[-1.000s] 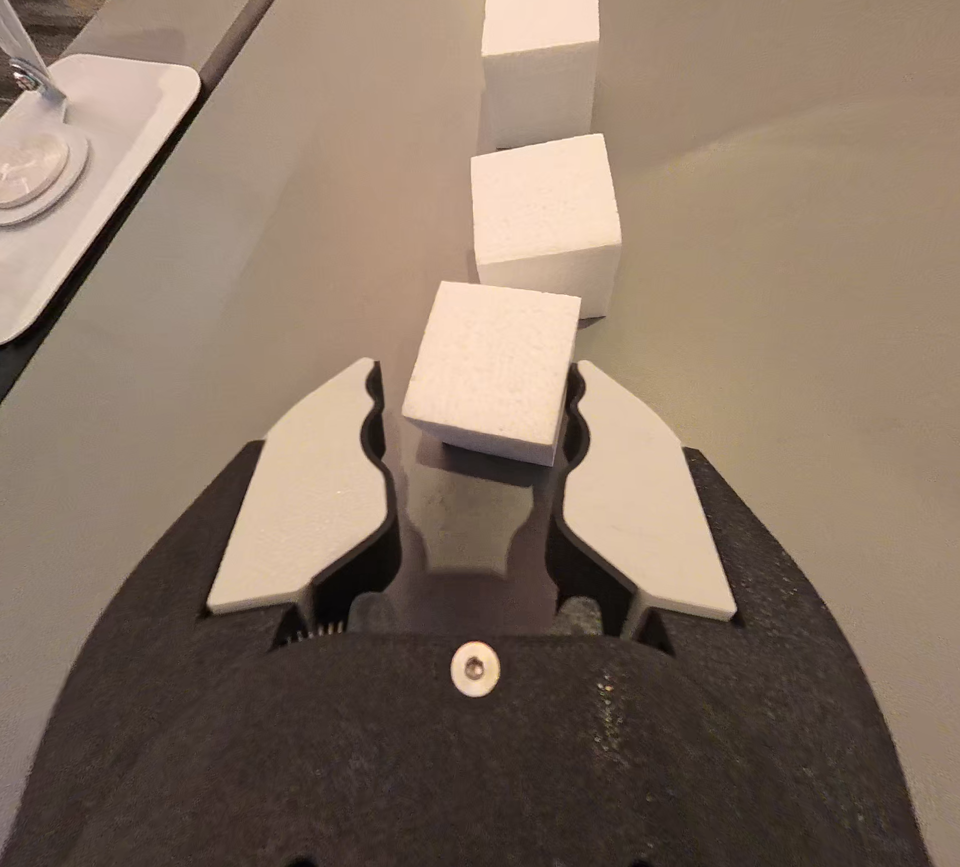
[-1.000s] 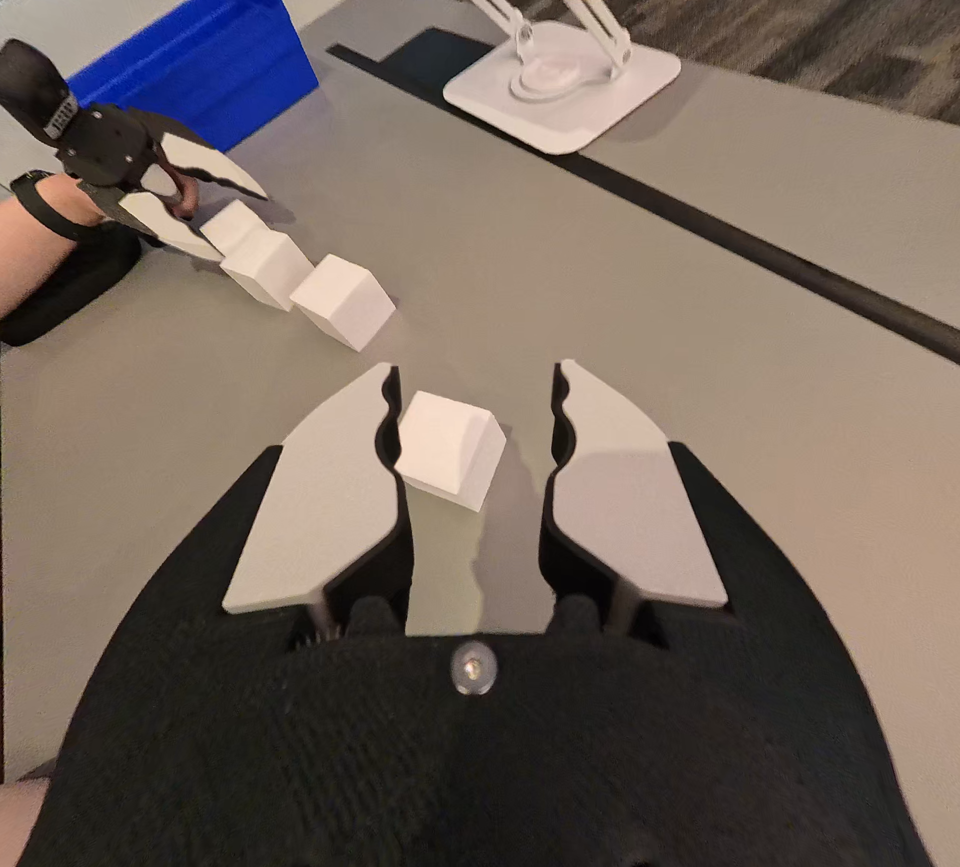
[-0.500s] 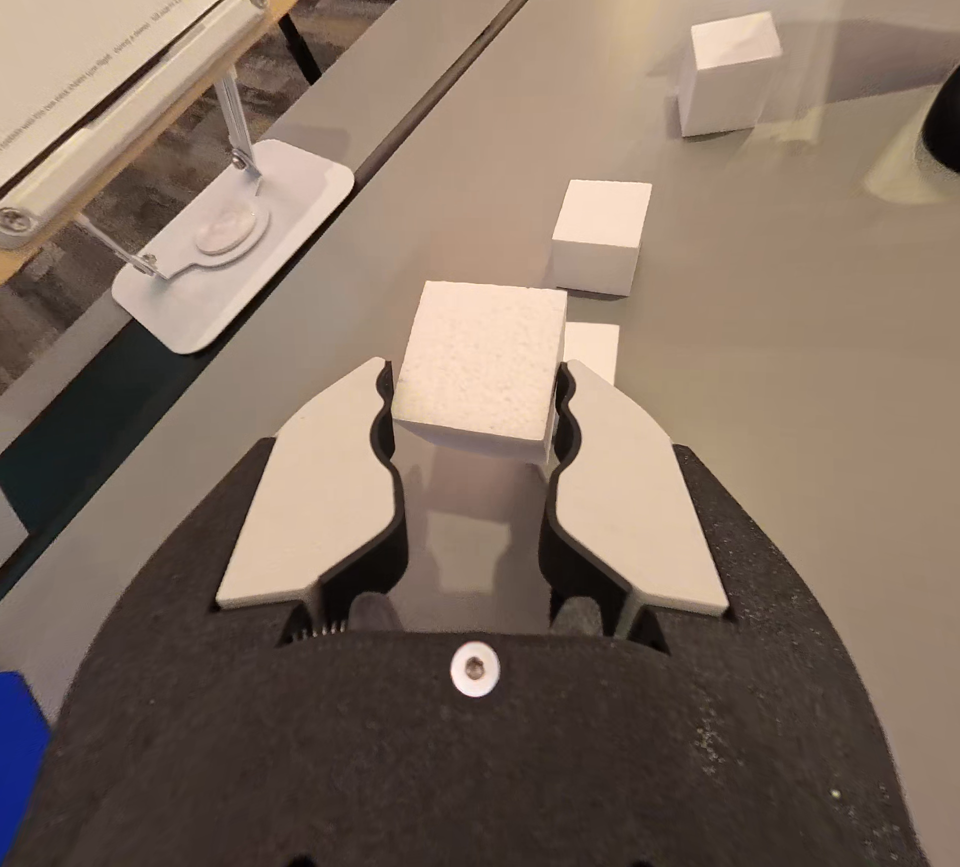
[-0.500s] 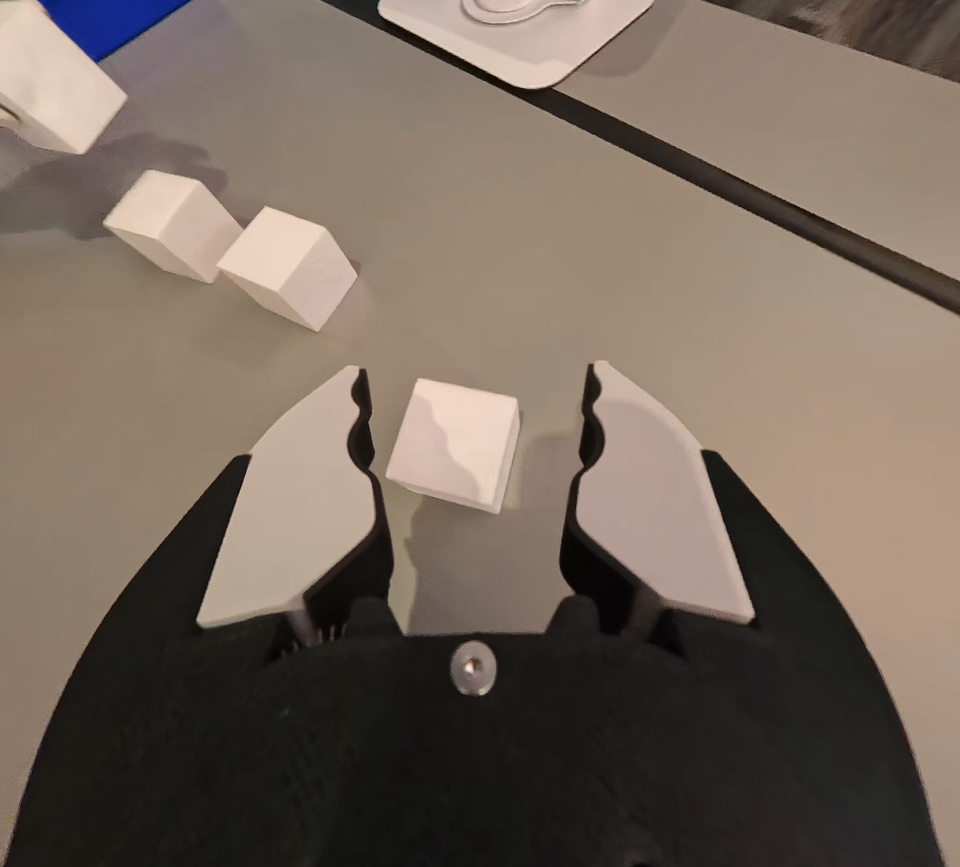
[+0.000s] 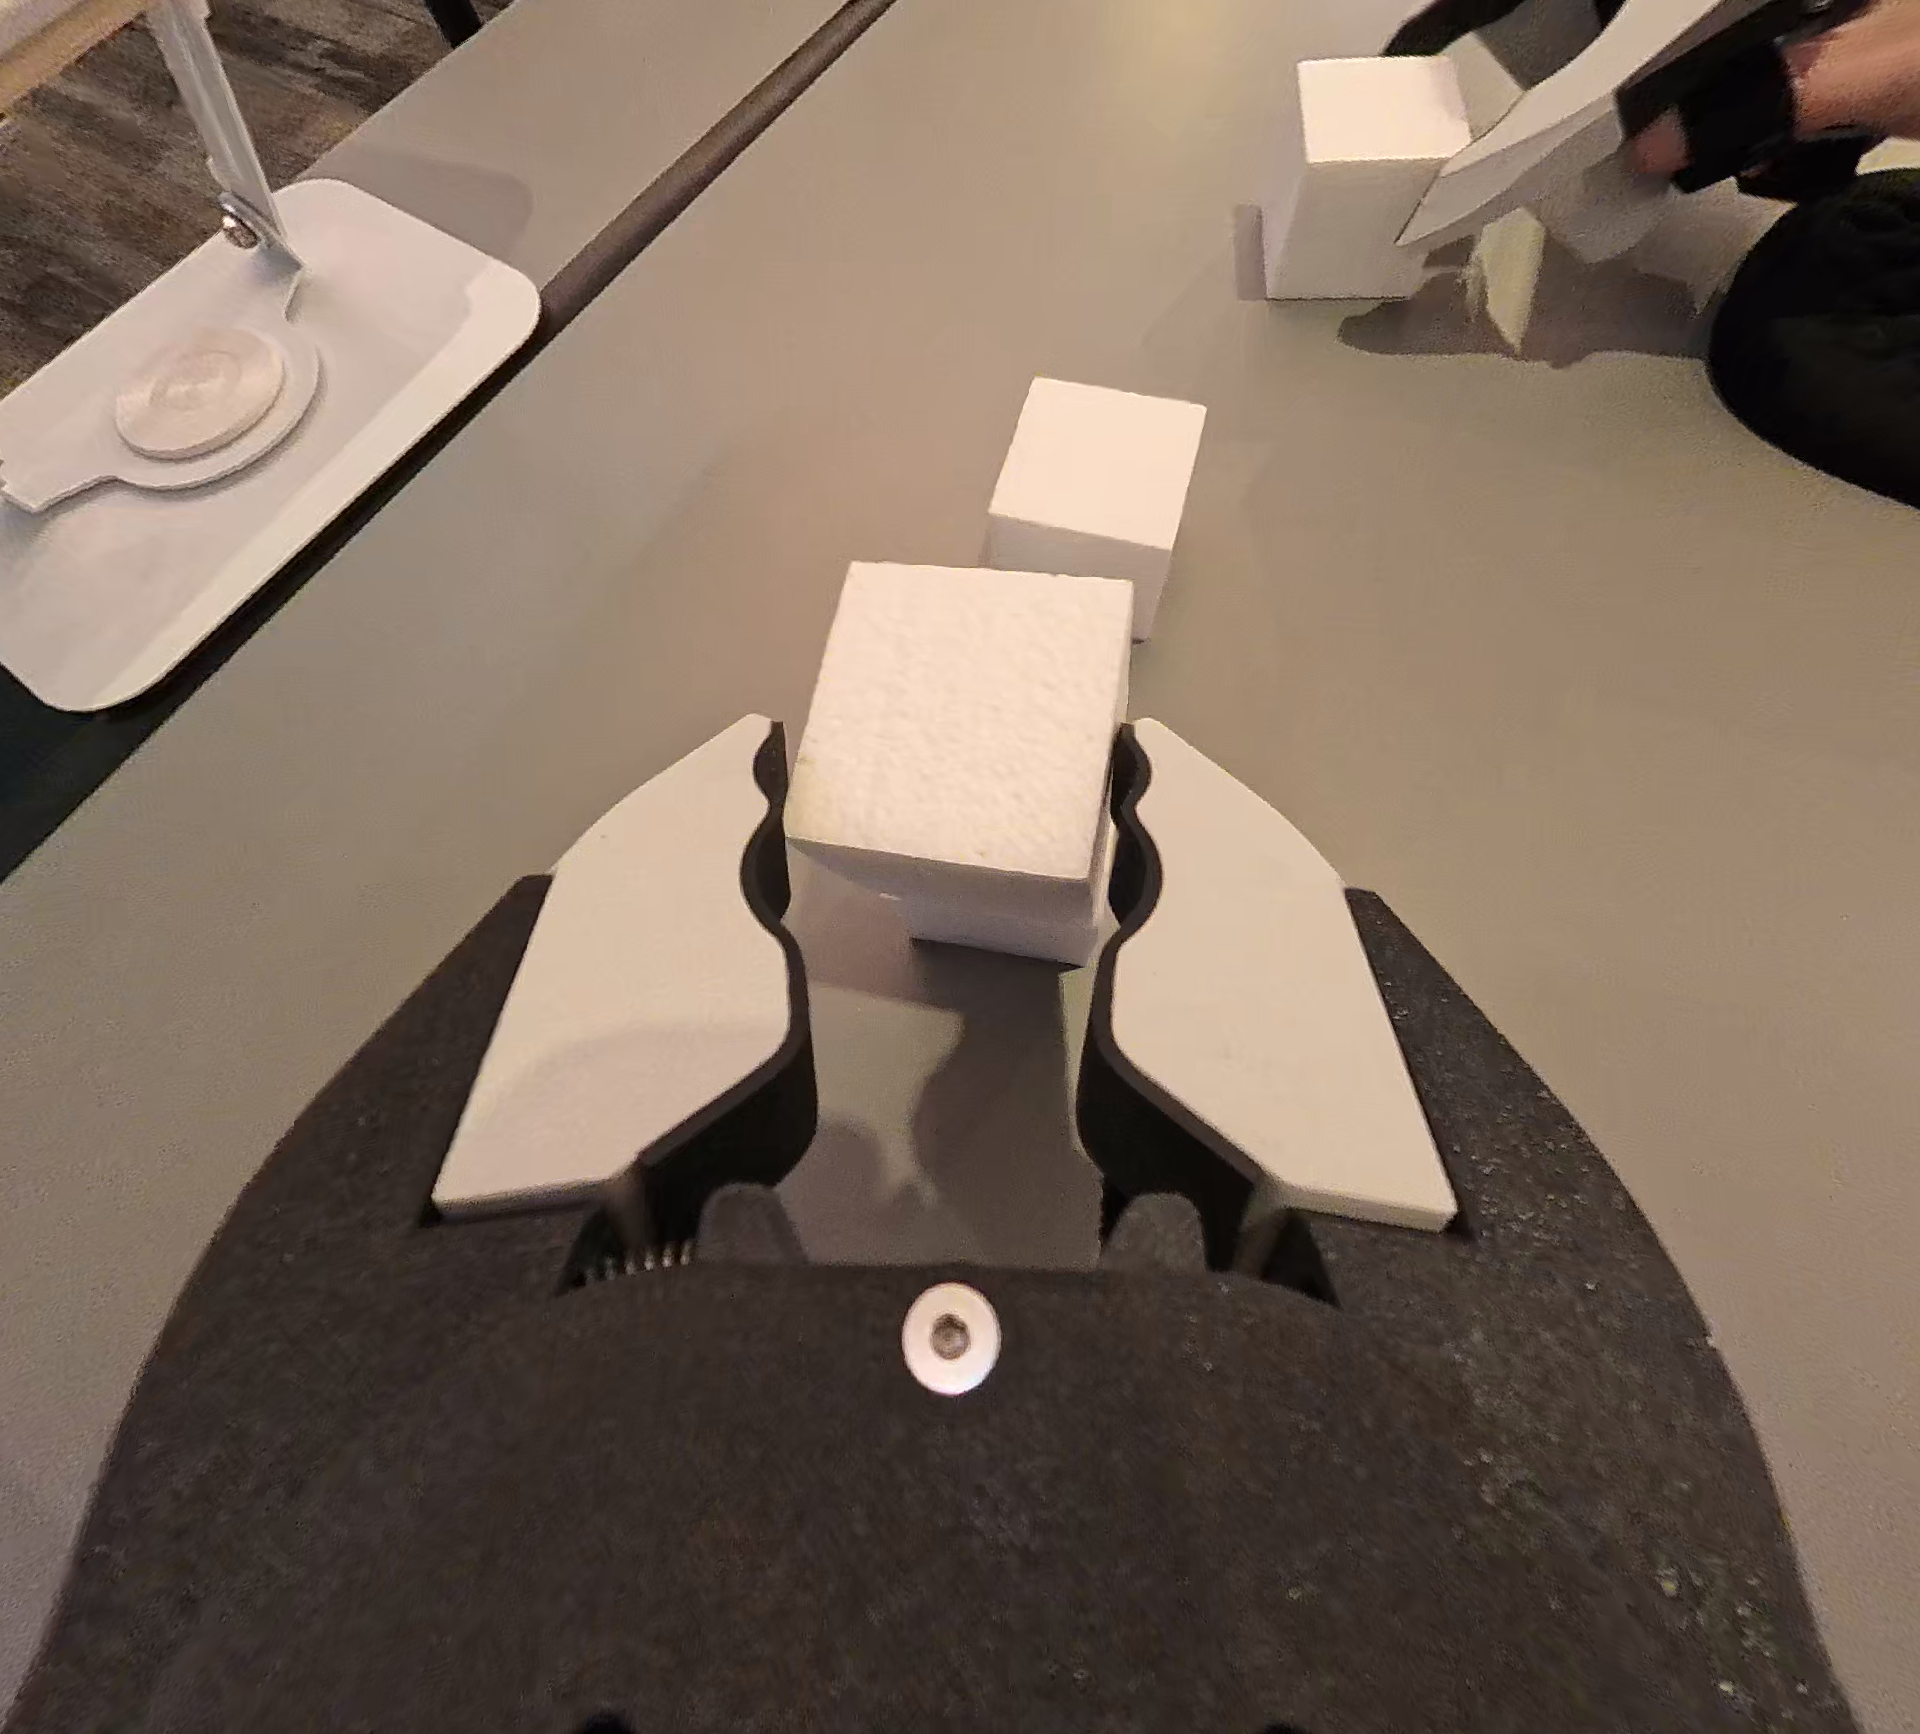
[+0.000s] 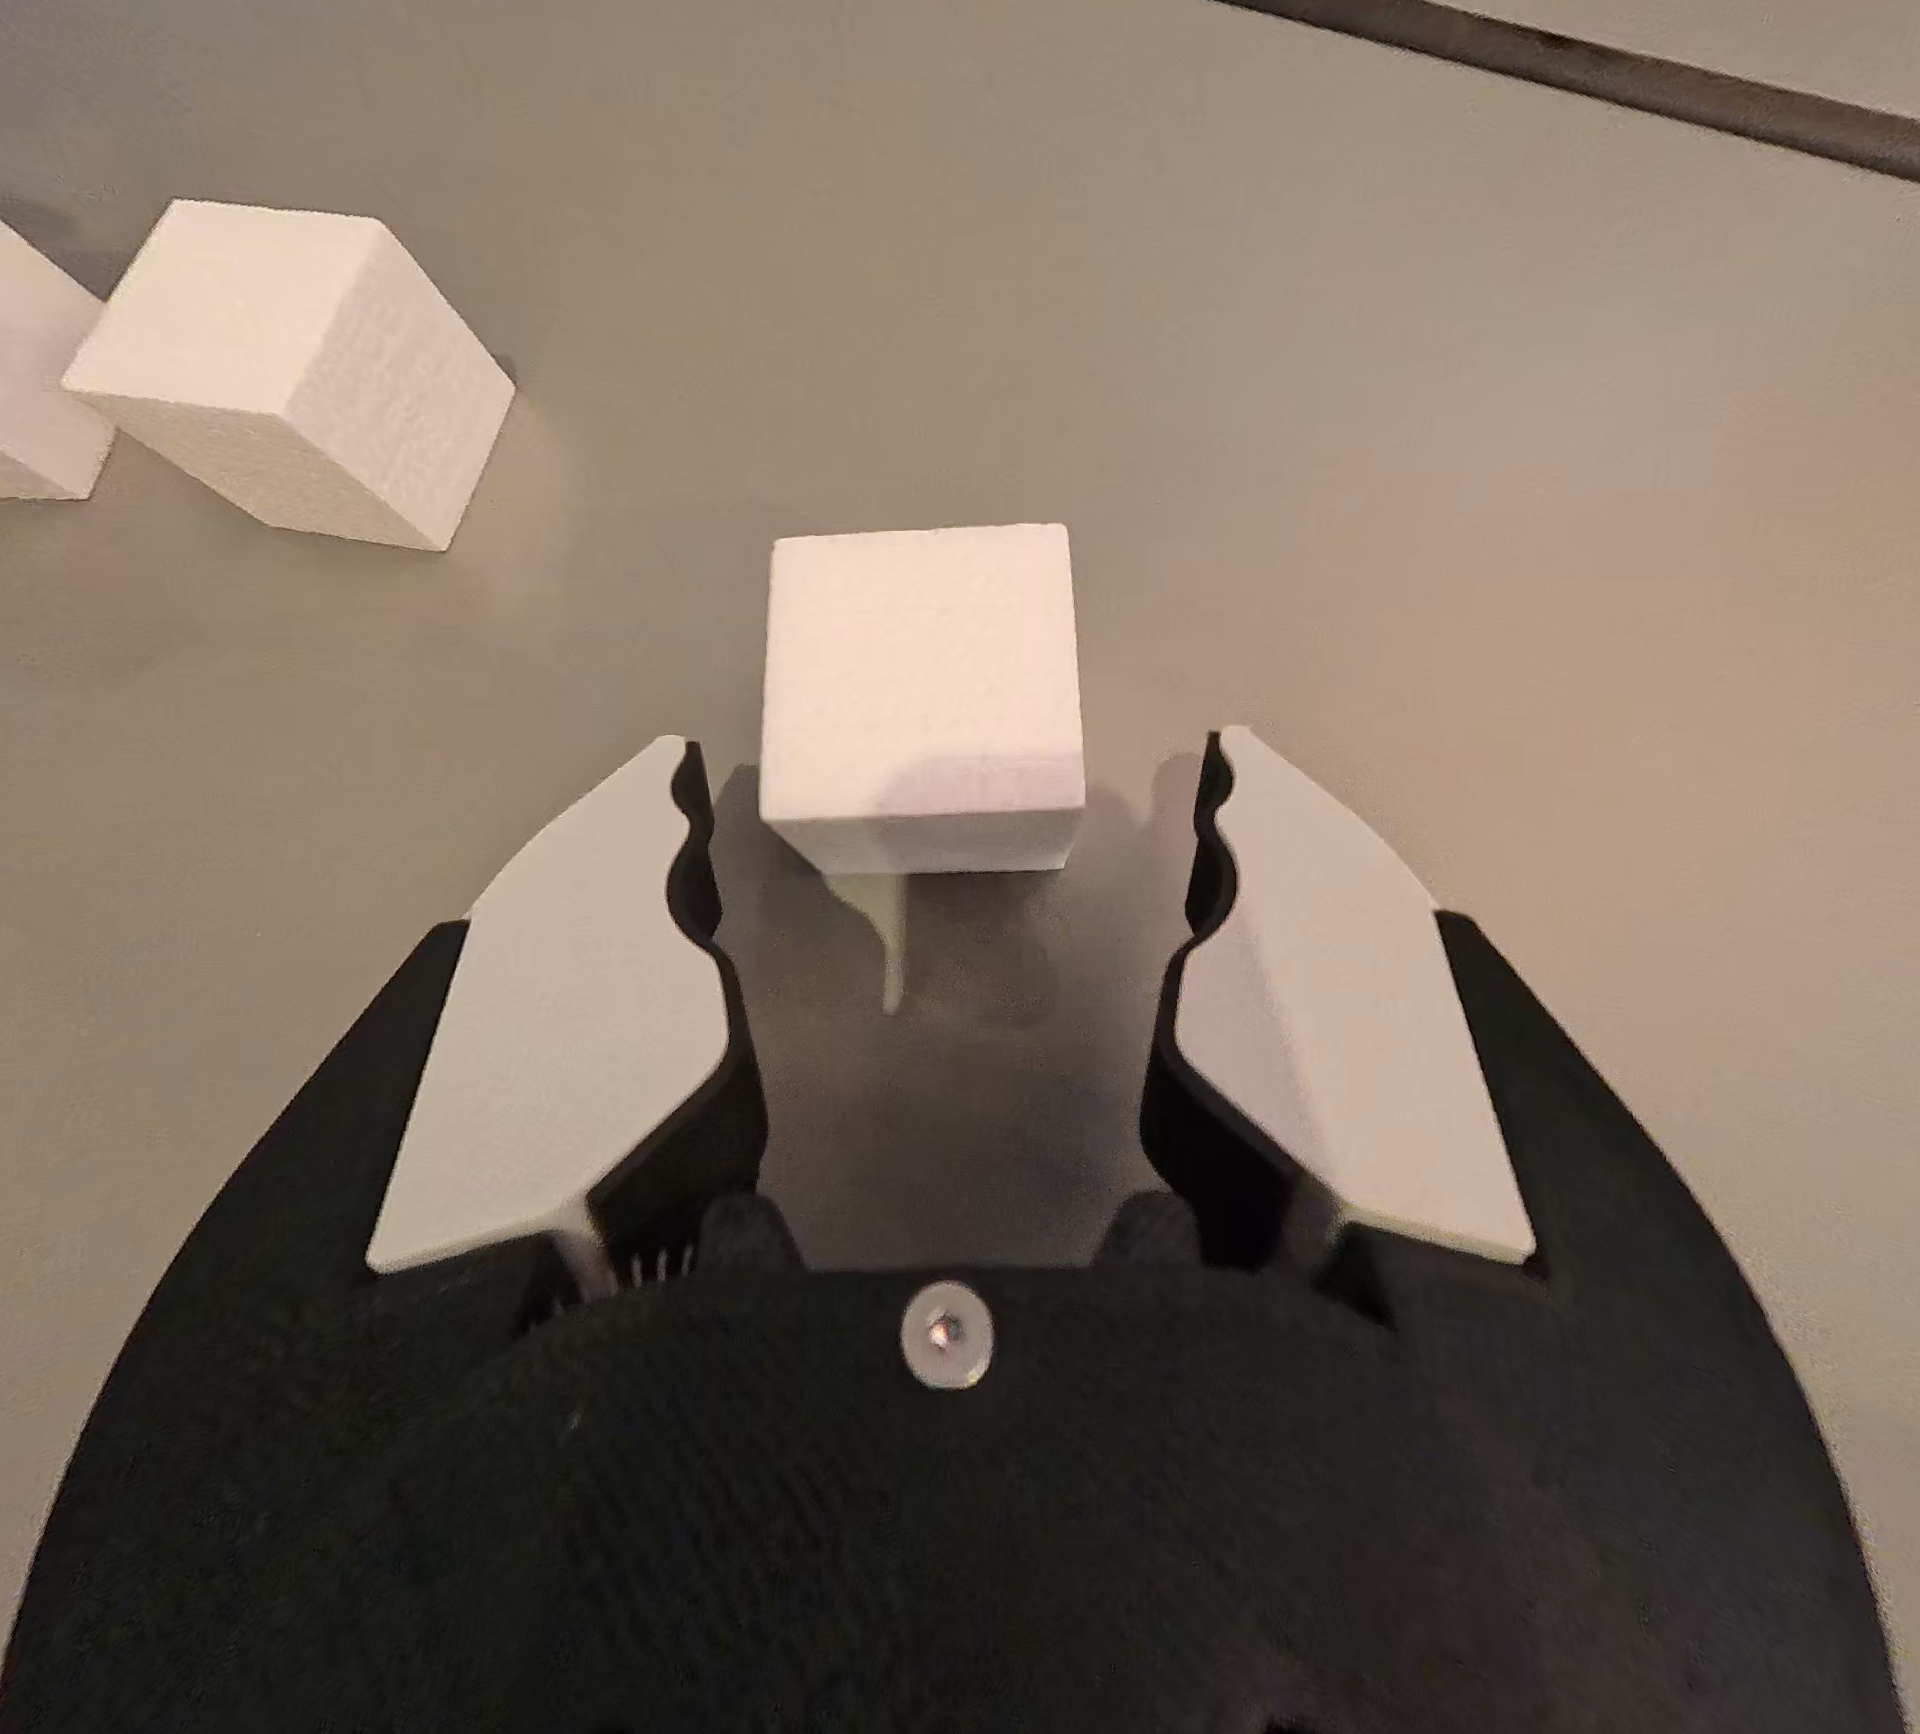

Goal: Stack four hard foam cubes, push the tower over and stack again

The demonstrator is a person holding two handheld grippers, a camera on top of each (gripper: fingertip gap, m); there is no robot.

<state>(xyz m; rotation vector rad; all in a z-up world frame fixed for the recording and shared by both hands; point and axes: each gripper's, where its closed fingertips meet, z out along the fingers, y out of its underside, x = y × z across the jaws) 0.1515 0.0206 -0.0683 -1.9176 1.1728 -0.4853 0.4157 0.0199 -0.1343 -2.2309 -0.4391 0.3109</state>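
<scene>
Four white foam cubes are on the grey table. My left gripper is shut on one cube and holds it over a second cube, offset to the left; I cannot tell if they touch. A third cube sits just beyond. The fourth cube stands at the fingertips of my right gripper, which is open and has a gap on both sides of the cube. That cube and the right gripper also show in the left wrist view at the far right.
A white stand base sits on the neighbouring table at the left, beyond a dark seam. A gloved hand and a dark sleeve are at the right edge. In the right wrist view the third cube lies to the left.
My left gripper closed on its cube, lifted it and carried it over the second cube. My right gripper came down and squared up to its cube, opening wider.
</scene>
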